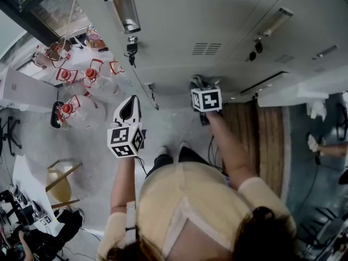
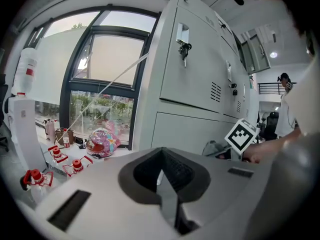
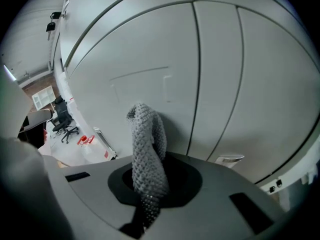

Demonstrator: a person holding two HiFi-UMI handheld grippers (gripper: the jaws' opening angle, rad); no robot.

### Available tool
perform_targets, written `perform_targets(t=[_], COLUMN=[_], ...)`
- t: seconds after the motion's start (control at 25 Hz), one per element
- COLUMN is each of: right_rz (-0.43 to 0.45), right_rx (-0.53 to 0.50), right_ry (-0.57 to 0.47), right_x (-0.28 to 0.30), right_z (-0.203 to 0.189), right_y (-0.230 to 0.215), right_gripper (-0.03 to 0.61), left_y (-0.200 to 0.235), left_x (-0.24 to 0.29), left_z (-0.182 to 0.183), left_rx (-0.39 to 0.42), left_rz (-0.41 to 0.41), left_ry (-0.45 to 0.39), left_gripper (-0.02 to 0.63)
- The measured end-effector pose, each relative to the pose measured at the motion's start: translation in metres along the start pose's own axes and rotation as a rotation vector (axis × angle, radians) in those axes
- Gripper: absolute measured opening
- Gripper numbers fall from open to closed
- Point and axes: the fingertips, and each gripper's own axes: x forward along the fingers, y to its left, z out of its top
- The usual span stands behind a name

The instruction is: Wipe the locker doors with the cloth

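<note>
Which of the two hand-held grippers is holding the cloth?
The right gripper: a grey knitted cloth is clamped between its jaws, in front of a locker door. The left gripper has its jaws shut on nothing.

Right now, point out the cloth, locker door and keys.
cloth (image 3: 147,149): right gripper view, knitted fold above the jaws.
locker door (image 3: 150,59): right gripper view, bare panel.
keys (image 2: 184,49): left gripper view, hanging bunch.

the lower end of the cloth (image 3: 147,149) vanishes into the slot of the right gripper (image 3: 148,204), and in the head view that gripper's cube hides most of it. a person (image 1: 329,148) at the far right is cut off by the edge.
</note>
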Motion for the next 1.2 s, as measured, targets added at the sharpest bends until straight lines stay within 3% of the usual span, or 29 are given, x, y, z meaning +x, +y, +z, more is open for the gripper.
perform_targets(t=[0.52,0.84,1.2], right_rz=[-0.032,0.045,0.145], right_rx=[0.033,-0.031,-0.104], right_ry=[0.014,0.052,0.091], right_x=[-0.010,-0.009,0.010], right_z=[-0.010,-0.025,-0.036], right_y=[-0.029,0.009,0.064], right_gripper=[0.012,0.012,0.012], left_y=[-0.014,-0.008,0.016], left_x=[0.017,0.014,-0.002], left_z=[-0.001,-0.004,-0.018], left_rx=[0.010,0.010,-0.068], left_rz=[-0.032,-0.023,0.029], left_ry=[0.015,0.011,-0.001], left_gripper=[0.002,0.002,0.002])
